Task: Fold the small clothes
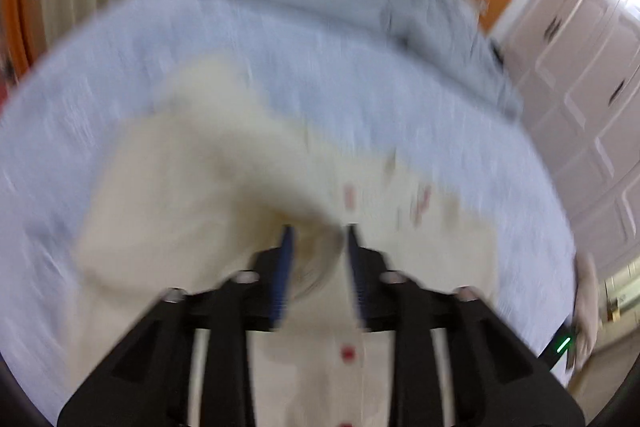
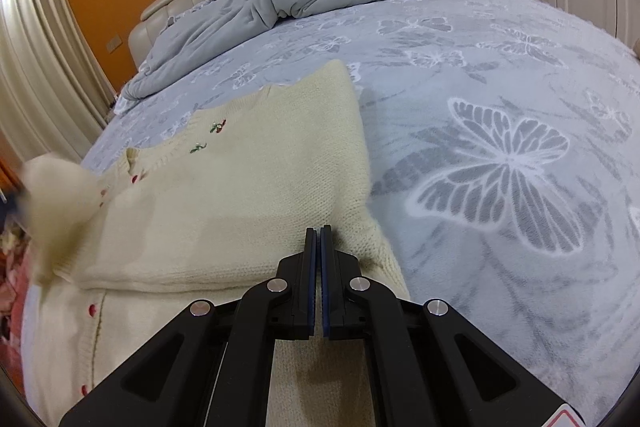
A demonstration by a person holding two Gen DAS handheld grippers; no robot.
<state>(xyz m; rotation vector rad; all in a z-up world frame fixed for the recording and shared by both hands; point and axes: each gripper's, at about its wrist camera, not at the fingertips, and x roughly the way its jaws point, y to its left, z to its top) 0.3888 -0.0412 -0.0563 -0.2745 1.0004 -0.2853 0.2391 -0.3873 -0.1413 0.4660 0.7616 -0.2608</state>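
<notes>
The cream cardigan is lying on the bed, near its close edge, with one side already folded over the body. The right gripper is resting on the folded layer, jaws clenched together with nothing visibly between them, apparently pinning the cloth. The left gripper is sweeping across the other side; its view is badly blurred, so the sleeve bunched ahead of it is probably being thrown over rather than held. Its jaws are standing partly apart, and whether cloth is caught between them cannot be told. The fold in hand seems to be the second sleeve. Next, that sleeve needs laying flat across the body, then the hem brought up towards the collar.
</notes>
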